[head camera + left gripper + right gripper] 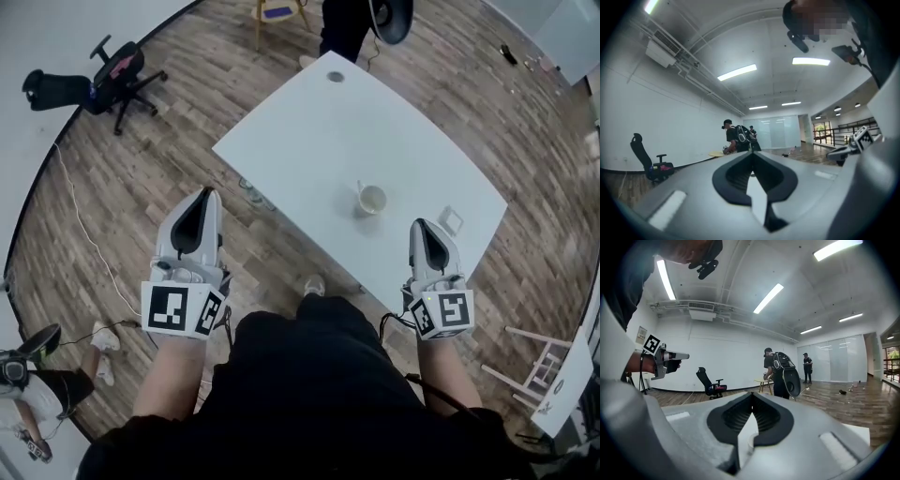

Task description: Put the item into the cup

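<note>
L tongs (204, 195) are shut, jaws tip to tip w/ nothing btwn them; their own view (751, 153) shows the same. R tongs (420, 226) are also shut & empty, jaws meeting at the tips (751, 393). Both are held approx level, pointing toward the white table (309, 131). L tongs hang over the wood floor (187, 122), off the table's near-left edge. R tongs' tip is over the table's near corner.

The cup (372, 200) stands upright on the table, ahead & a bit left of R tongs, near but apart, well right of L tongs. The item (451, 221), a small white square thing, lies flat just right of R tongs' tip, apart from the cup, close to the table edge.

An office chair (111, 77) is far ahead-left of L tongs. A person w/ backpack (738, 138) stands beyond the table, ahead of both tongs.
</note>
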